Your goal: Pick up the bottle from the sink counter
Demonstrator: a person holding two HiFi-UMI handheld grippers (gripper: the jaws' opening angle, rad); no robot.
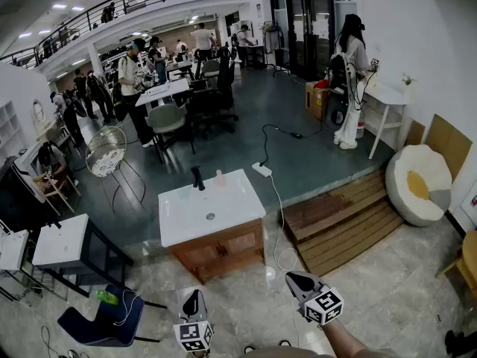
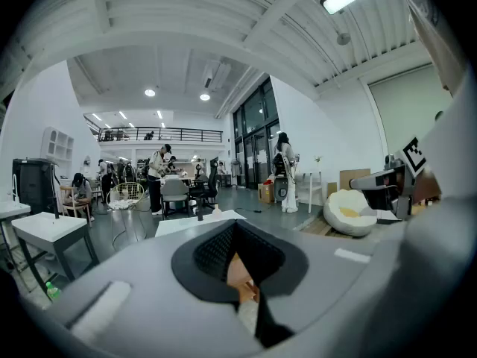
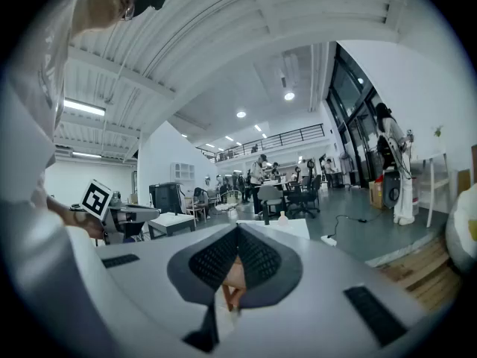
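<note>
A small pale bottle [image 1: 219, 177] stands at the far edge of the white sink counter [image 1: 179, 222], beside a black faucet [image 1: 197, 178]. The counter tops a wooden cabinet. Both grippers hover low in the head view, well short of the counter. The left gripper [image 1: 194, 297] has its jaws pressed together with nothing between them, and so does the right gripper [image 1: 299, 280]. In the left gripper view the bottle [image 2: 216, 210] shows far off above the shut jaws of the left gripper [image 2: 235, 226]. The right gripper view shows the bottle [image 3: 283, 215] just beyond the right gripper [image 3: 238, 228].
A power strip [image 1: 262, 169] with a white cable trails past the counter's right side. A wooden platform [image 1: 343, 222] lies to the right. A white side table [image 1: 63, 241] and a blue chair [image 1: 100, 323] stand to the left. People work at desks behind.
</note>
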